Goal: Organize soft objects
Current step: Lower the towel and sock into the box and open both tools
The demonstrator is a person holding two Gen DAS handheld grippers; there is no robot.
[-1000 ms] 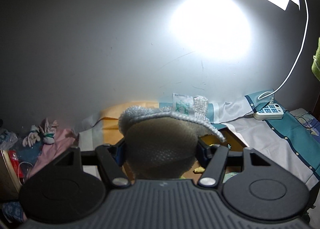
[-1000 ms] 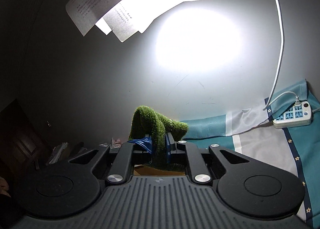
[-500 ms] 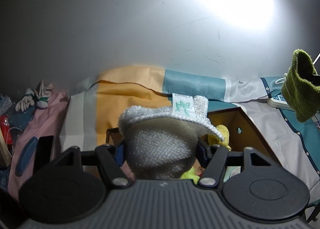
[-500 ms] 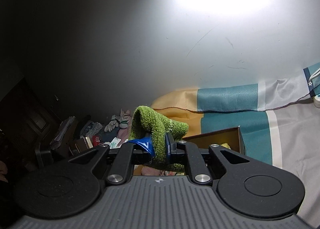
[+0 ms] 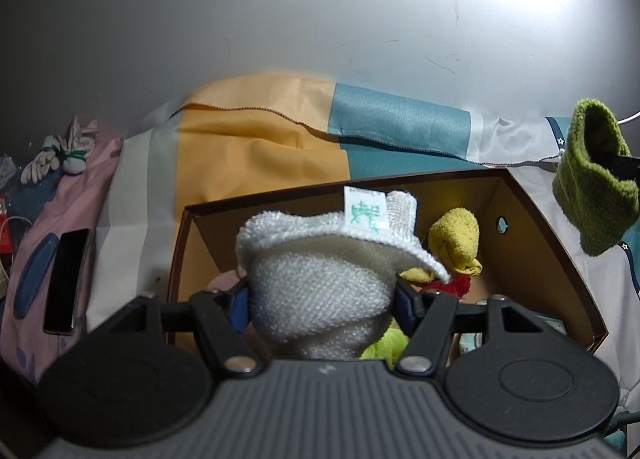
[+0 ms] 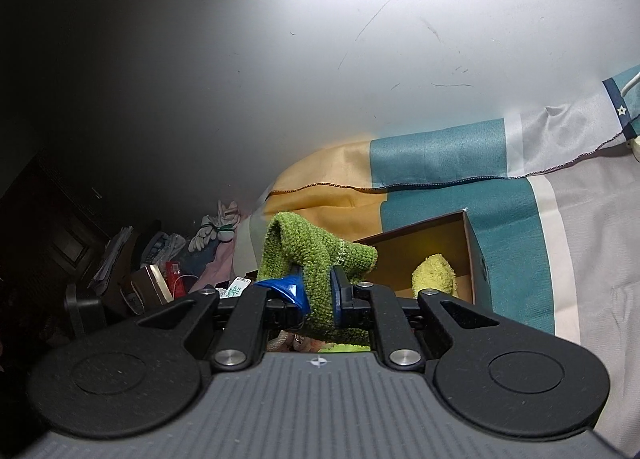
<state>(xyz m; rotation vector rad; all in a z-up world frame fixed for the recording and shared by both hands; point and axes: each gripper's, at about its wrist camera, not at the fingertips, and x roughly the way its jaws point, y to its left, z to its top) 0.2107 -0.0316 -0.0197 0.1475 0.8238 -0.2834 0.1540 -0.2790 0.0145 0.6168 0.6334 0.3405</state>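
Note:
My left gripper (image 5: 322, 299) is shut on a white knitted cloth (image 5: 320, 279) with a small label, held above the open brown cardboard box (image 5: 556, 255). Inside the box lie a yellow fuzzy sock (image 5: 456, 243), a red item (image 5: 454, 286) and a light green piece (image 5: 386, 343). My right gripper (image 6: 318, 299) is shut on a green knitted piece (image 6: 316, 255), held over the box's near left part (image 6: 424, 235); the same green piece shows in the left wrist view (image 5: 596, 191) at the far right. The yellow sock also shows in the right wrist view (image 6: 434, 275).
The box rests on a bed sheet with orange, teal and white panels (image 5: 260, 155). A dark phone (image 5: 66, 275) lies on pink fabric at the left. White gloves (image 5: 56, 155) and clutter (image 6: 152, 259) sit by the wall on the left.
Both grippers tilted down and moved toward the box, each still holding its cloth. The box interior is now in view and the lamp and power strip left the frames.

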